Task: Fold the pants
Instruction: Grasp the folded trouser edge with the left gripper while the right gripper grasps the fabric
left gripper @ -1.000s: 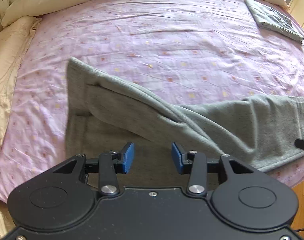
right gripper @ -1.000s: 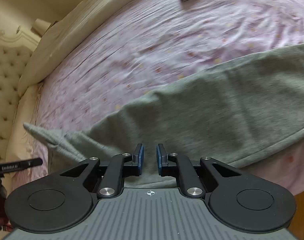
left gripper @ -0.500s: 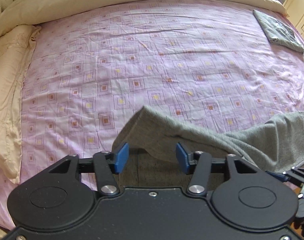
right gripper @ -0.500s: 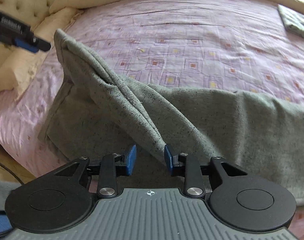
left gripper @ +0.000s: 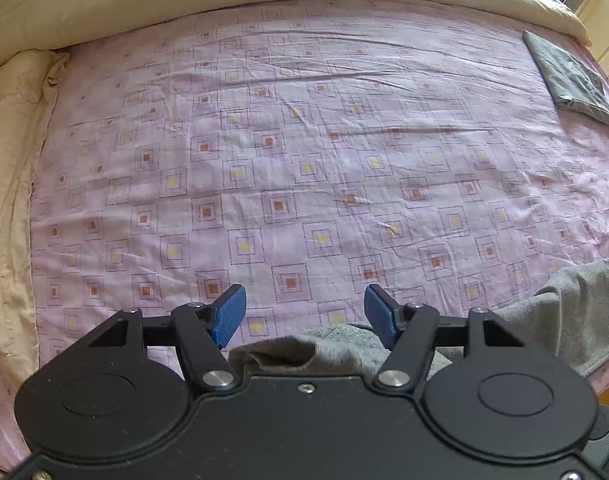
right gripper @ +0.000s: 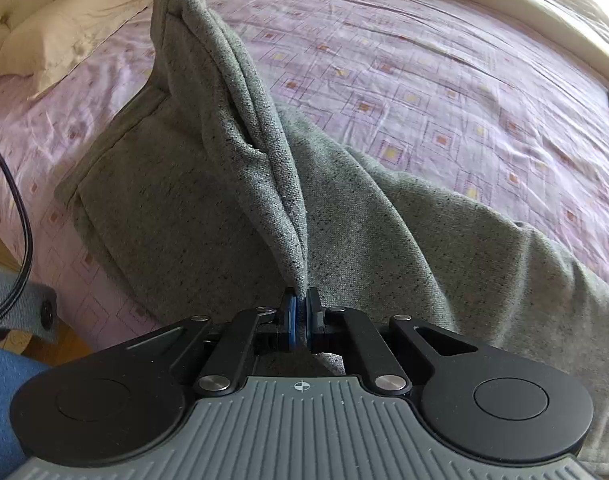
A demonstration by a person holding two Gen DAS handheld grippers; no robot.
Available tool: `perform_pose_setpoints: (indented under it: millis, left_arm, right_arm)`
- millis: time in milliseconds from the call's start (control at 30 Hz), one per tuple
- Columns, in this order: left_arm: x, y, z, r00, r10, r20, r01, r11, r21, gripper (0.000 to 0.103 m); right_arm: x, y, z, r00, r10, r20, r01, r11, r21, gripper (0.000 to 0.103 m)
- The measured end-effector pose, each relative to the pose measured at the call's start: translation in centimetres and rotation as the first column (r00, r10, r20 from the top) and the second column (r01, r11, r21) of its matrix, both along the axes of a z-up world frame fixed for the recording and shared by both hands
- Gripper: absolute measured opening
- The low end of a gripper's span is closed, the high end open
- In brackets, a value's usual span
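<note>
The fold is under way but far from finished. The grey pants [right gripper: 384,216] lie along the near edge of the bed [left gripper: 304,160], directly ahead of and under both tools. One part is lifted into a steep ridge that runs from the right hand-held gripper [right gripper: 300,314] up and away to a peak at the top left of its view. A scrap of blue sits at that peak, perhaps a pad of the other tool, though too little shows to be sure. The rest of the garment lies loosely spread, with a stitched hem or band visible left of the ridge. No tidy rectangle exists yet; laying the raised part down and smoothing remain.

The right hand-held gripper is pinched tight on a thin gather of cloth, its blue pads nearly meeting. The left hand-held gripper [left gripper: 304,316] is spreading its jaws wide; a rumpled fold of the pants sits low between them, and no pad visibly presses it.

The fabric is a thick, flecked, matte knit that drapes in soft, heavy folds. The lilac sheet beneath is thin, creased cotton printed with small squares. A flat, folded grey garment [left gripper: 572,80] rests far off to the right.
</note>
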State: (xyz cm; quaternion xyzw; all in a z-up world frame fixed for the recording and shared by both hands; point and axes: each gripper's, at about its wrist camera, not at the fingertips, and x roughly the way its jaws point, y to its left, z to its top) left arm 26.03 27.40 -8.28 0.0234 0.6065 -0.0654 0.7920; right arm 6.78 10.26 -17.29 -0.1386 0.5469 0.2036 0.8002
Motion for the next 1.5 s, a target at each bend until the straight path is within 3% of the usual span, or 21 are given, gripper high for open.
perform_pose_setpoints:
  millis: [133, 300, 500, 633, 800, 1033, 1100, 1133, 1167, 1333, 1500]
  left_arm:
    - [-0.6, -0.1, -2.5, 0.995, -0.031, -0.099, 0.032, 0.999, 0.006, 0.067]
    - [-4.4, 0.1, -6.3, 0.974, -0.074, -0.215, 0.087, 0.995, 0.05, 0.067]
    - [-8.3, 2.5, -9.2, 0.951, -0.002, -0.309, 0.006, 1.0, 0.012, 0.067]
    - [-10.4, 4.4, -9.3, 0.943, 0.073, -0.325, -0.087, 0.996, -0.028, 0.067]
    - [-12.4, 6.4, -9.3, 0.931, 0.161, -0.329, -0.198, 0.977, -0.083, 0.068]
    - [-12.3, 6.6, -11.7, 0.893, 0.215, -0.395, -0.305, 0.935, -0.181, 0.067]
    - [-11.8, 6.4, -11.9, 0.894, 0.229, -0.385, -0.317, 0.931, -0.182, 0.06]
    - [-11.7, 6.4, -11.9, 0.898, 0.238, -0.37, -0.319, 0.932, -0.173, 0.049]
    - [-11.4, 6.3, -11.7, 0.9, 0.244, -0.361, -0.316, 0.936, -0.154, 0.011]
    - [-10.4, 7.1, -9.0, 0.93, 0.248, -0.27, -0.304, 0.934, -0.189, 0.009]
    - [-8.9, 7.7, -2.4, 0.971, 0.203, -0.128, -0.228, 0.944, -0.238, 0.008]
  right_arm:
    - [-0.3, 0.2, -0.5, 1.0, -0.019, -0.019, 0.019, 1.0, 0.0, 0.005]
    - [0.1, 0.0, -0.8, 0.998, -0.059, -0.036, 0.059, 0.998, 0.017, 0.005]
    - [0.5, -0.7, -1.1, 0.994, -0.097, -0.058, 0.099, 0.994, 0.036, 0.005]
    - [0.7, -0.8, -1.1, 0.99, -0.123, -0.068, 0.126, 0.991, 0.05, 0.005]
    - [1.0, -0.8, -1.4, 0.989, -0.126, -0.08, 0.13, 0.99, 0.05, 0.005]
    - [1.0, -0.7, -1.3, 0.989, -0.123, -0.084, 0.127, 0.991, 0.043, 0.005]
    - [1.0, -0.7, -1.2, 0.989, -0.123, -0.08, 0.126, 0.991, 0.041, 0.005]
    - [1.0, -0.7, -1.2, 0.989, -0.124, -0.079, 0.128, 0.991, 0.041, 0.005]
    - [1.0, -0.6, -1.1, 0.989, -0.126, -0.076, 0.129, 0.991, 0.041, 0.005]
    - [1.1, -0.9, 0.3, 0.991, -0.132, -0.015, 0.133, 0.99, 0.045, 0.005]
    - [1.3, -2.0, 4.7, 0.983, -0.161, 0.089, 0.151, 0.982, 0.117, 0.005]
